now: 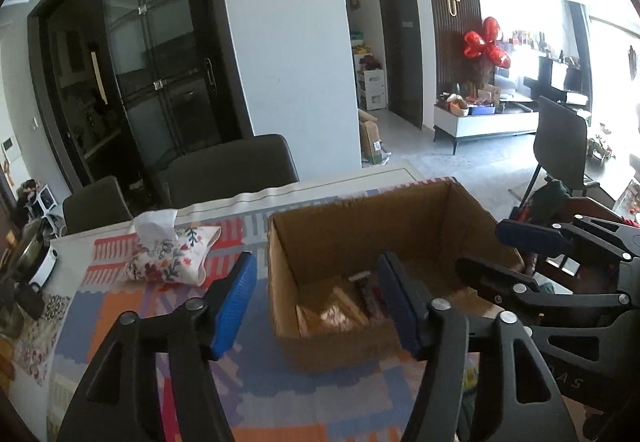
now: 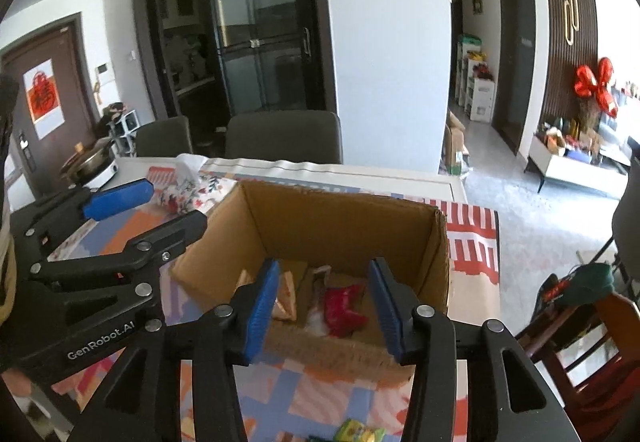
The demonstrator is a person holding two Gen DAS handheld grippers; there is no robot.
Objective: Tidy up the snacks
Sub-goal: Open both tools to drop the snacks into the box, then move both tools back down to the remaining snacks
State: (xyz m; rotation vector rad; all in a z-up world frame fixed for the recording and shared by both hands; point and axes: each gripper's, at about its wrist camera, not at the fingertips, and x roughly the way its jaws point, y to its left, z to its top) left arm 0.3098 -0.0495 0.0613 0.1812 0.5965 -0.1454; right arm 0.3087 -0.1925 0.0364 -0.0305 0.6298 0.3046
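An open cardboard box (image 1: 360, 226) (image 2: 340, 226) stands on the patterned tablecloth. Inside it lie a red snack packet (image 2: 344, 306) and tan packets (image 2: 286, 298) (image 1: 332, 310). My left gripper (image 1: 316, 302) hangs over the box's near left corner, open, with nothing between its blue pads. My right gripper (image 2: 324, 306) is held above the box's near side, open as well, and the red packet lies loose below its gap. Each gripper shows in the other's view: the right gripper (image 1: 508, 258) beside the box's right wall, the left gripper (image 2: 152, 213) by its left wall.
A floral tissue pouch (image 1: 172, 258) (image 2: 188, 189) lies left of the box. An electric pot (image 2: 92, 161) stands at the table's far left. A yellow-green packet (image 2: 356, 432) lies on the cloth near me. Dark chairs (image 1: 228, 165) stand behind the table, and a wooden chair (image 2: 580, 342) is on the right.
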